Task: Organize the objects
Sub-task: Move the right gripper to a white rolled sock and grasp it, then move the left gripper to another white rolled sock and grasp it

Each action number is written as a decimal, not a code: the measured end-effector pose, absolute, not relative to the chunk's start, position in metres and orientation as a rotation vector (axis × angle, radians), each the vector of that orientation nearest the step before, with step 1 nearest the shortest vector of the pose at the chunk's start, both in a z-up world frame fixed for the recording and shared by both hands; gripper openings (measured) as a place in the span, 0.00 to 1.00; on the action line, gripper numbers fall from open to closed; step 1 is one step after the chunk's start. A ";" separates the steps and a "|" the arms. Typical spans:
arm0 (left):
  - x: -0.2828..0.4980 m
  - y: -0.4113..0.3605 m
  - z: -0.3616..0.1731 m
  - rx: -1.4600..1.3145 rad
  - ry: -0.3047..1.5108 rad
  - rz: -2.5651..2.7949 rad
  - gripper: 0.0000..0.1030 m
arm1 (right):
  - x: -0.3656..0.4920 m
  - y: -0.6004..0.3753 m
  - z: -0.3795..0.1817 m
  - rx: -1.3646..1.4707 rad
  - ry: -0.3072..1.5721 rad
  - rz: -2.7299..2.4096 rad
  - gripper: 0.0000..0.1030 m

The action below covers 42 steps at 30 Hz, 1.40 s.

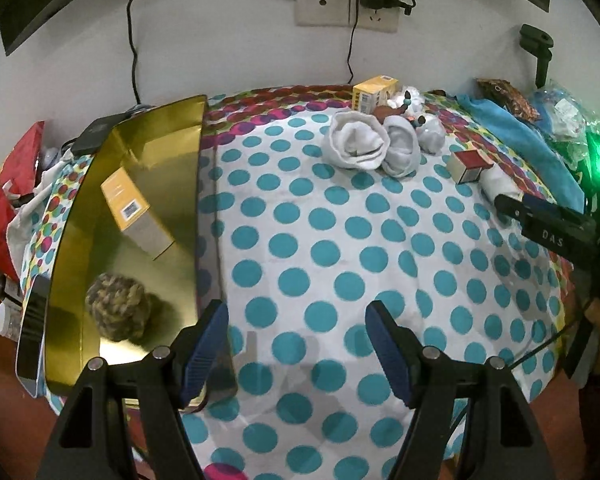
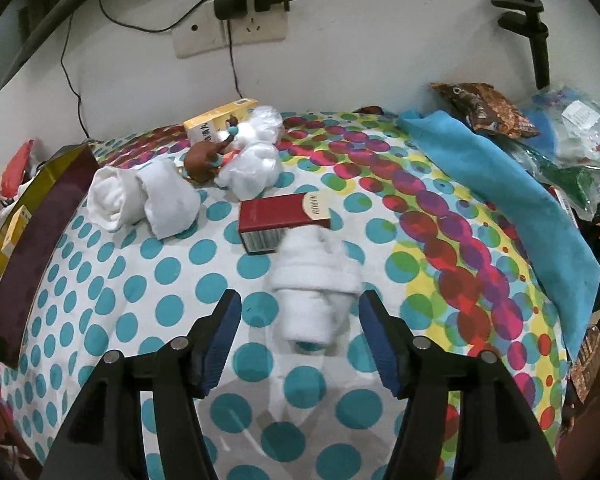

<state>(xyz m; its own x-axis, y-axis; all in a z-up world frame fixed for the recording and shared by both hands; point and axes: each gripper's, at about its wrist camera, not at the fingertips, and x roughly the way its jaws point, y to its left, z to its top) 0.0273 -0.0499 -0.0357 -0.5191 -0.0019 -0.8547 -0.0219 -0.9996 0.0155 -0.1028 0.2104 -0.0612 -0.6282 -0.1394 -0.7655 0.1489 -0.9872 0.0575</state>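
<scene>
My left gripper [image 1: 296, 312] stands open over the dotted cloth, right beside a gold tin [image 1: 160, 140]. Inside the tin lie a yellow box [image 1: 136, 216] and a knitted camouflage ball [image 1: 116, 306]. In the right wrist view my right gripper [image 2: 300, 300] is open, and a rolled white sock [image 2: 316, 280] lies between its fingers, clear of both pads. A red box [image 2: 280, 216] sits just behind that sock. Further back are two more rolled white socks [image 2: 140, 200], a brown figure [image 2: 204, 160], a white plush [image 2: 256, 160] and another yellow box [image 2: 220, 120].
A blue cloth [image 2: 500, 184] and plastic bags [image 2: 572, 128] crowd the table's right side. The tin's dark outer wall [image 2: 32, 216] bounds the left. Wall sockets with cables [image 2: 236, 20] hang behind. Red bags [image 1: 16, 184] and a phone [image 1: 32, 332] lie left of the tin.
</scene>
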 end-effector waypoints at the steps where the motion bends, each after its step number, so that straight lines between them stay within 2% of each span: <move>1: 0.024 -0.047 -0.035 -1.530 0.037 2.723 0.71 | -0.103 0.213 -0.061 1.265 0.008 -2.704 0.58; 4: 0.015 -0.038 -0.036 -1.519 0.061 2.719 0.71 | -0.108 0.217 -0.066 1.296 -0.002 -2.690 0.61; 12: -0.009 -0.022 -0.037 -1.508 0.106 2.728 0.71 | -0.120 0.201 -0.071 1.284 0.039 -2.625 0.59; 15: -0.020 -0.019 -0.038 -1.515 0.123 2.741 0.71 | -0.126 0.196 -0.075 1.289 0.024 -2.590 0.52; 18: -0.028 -0.018 -0.040 -1.517 0.124 2.754 0.71 | -0.130 0.192 -0.079 1.297 0.019 -2.565 0.40; 22: -0.039 -0.016 -0.046 -1.537 0.121 2.761 0.71 | -0.134 0.189 -0.081 1.289 0.034 -2.572 0.37; 35: -0.061 -0.005 -0.051 -1.525 0.129 2.781 0.71 | -0.138 0.182 -0.084 1.237 0.112 -2.631 0.35; 42: -0.081 -0.006 -0.053 -1.521 0.085 2.800 0.71 | -0.139 0.183 -0.083 1.230 0.087 -2.633 0.34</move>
